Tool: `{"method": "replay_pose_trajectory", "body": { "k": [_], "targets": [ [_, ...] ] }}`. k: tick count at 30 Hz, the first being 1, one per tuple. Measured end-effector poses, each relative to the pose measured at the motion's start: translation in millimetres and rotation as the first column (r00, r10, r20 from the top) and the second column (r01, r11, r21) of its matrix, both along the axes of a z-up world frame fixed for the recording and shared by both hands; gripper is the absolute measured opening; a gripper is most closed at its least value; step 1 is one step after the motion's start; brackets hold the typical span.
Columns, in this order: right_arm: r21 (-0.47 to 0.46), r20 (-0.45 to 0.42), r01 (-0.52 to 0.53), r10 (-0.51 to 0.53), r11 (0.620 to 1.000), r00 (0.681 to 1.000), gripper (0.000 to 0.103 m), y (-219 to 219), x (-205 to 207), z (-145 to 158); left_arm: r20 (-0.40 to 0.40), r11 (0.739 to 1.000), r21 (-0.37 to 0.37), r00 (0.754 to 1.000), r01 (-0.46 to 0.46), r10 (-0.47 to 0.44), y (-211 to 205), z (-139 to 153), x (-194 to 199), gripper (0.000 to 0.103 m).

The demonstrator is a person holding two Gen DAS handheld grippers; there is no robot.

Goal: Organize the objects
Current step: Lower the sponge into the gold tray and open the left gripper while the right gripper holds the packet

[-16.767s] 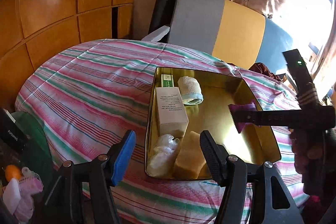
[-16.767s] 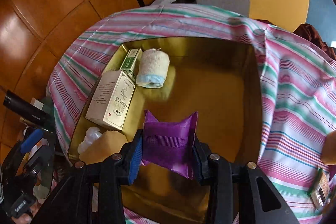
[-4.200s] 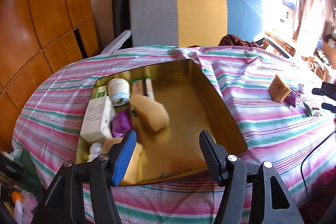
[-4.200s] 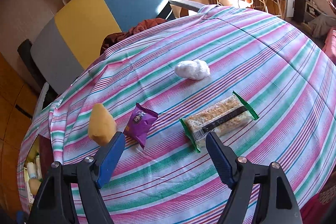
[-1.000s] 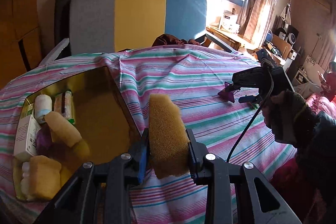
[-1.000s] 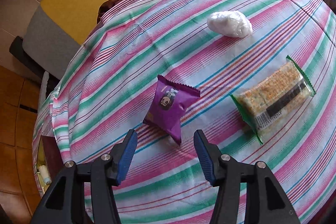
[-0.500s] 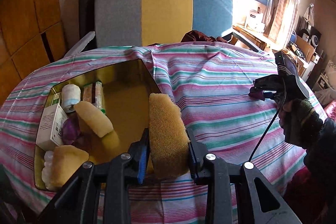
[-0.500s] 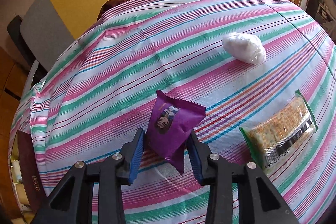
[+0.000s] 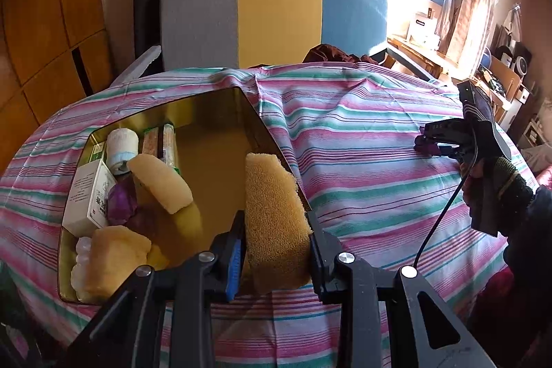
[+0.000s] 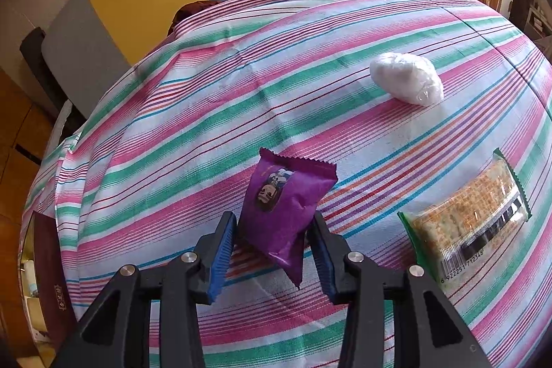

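My left gripper (image 9: 274, 244) is shut on a yellow sponge (image 9: 274, 219), held at the near right edge of the gold tin tray (image 9: 220, 106). The tray holds a white box (image 9: 88, 195), a bandage roll (image 9: 120, 145), a purple packet (image 9: 122, 202), snack bars (image 9: 160, 140) and two more sponges (image 9: 160, 181). My right gripper (image 10: 275, 230) is shut on a purple snack packet (image 10: 284, 202), just above the striped tablecloth (image 10: 172, 112). It also shows far right in the left wrist view (image 9: 434, 143).
A green-wrapped cracker bar (image 10: 472, 223) and a white plastic-wrapped lump (image 10: 407, 81) lie on the cloth right of my right gripper. A grey, yellow and blue chair (image 9: 276, 16) stands behind the table. The tray edge (image 10: 48, 264) shows far left.
My right gripper closed on the purple packet and lifted it slightly. My left gripper carried the sponge left, to the tray's near right edge.
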State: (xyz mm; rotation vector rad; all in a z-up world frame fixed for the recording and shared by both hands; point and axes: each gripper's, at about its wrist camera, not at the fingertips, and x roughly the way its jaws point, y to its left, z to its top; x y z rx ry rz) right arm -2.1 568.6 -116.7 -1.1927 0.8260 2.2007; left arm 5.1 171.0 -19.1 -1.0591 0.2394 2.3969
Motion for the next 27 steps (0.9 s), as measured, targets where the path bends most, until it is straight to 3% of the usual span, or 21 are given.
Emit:
{"method": "replay_pose_trajectory", "body": {
  "k": [19, 27],
  "targets": [
    [0.084, 0.049, -0.050, 0.046, 0.995, 0.998, 0.040, -9.4, -9.8, 2.2, 0.009, 0.999, 0.006, 0.999, -0.047, 0.047, -28.9, -1.4, -1.1, 0.032],
    [0.064, 0.030, -0.246, 0.244, 0.967, 0.969, 0.038, -46.4, -28.3, 6.3, 0.035, 0.987, 0.048, 0.988, -0.155, 0.153, -83.4, 1.6, -10.9, 0.032]
  ]
}}
